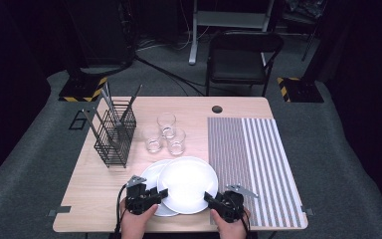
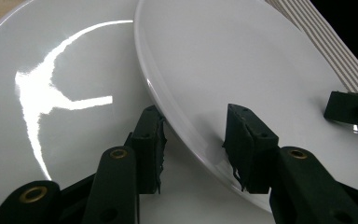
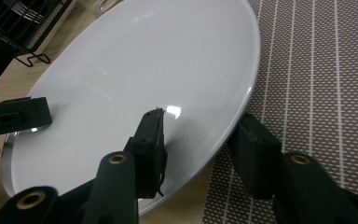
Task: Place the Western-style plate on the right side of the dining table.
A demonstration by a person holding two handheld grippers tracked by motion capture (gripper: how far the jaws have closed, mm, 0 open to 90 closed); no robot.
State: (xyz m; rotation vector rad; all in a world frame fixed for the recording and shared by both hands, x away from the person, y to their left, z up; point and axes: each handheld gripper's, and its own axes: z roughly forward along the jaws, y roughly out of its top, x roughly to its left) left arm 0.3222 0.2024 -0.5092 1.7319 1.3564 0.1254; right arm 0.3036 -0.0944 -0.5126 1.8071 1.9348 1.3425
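Upper glossy white round plate (image 1: 187, 183): left gripper (image 2: 193, 140) and right gripper (image 3: 200, 140) straddle opposite rims, jaws parted. Step: grasping. Next: clench both, lift off lower white plate (image 2: 51, 93).

Two matte black plastic two-jaw grippers, one per bare hand, no sleeves in sight. Left gripper (image 1: 151, 195): blocky black body, grey three-cornered plate on top, thin black cable trailing from its rear. Right gripper (image 1: 218, 200): same black build, same grey plate. Seen up close from each gripper view: rounded black arms with brass-coloured rivet rings at the joints, square black jaw blocks with small screw holes, dark rubbery pads (image 2: 159, 154) frayed and ragged at the edges.
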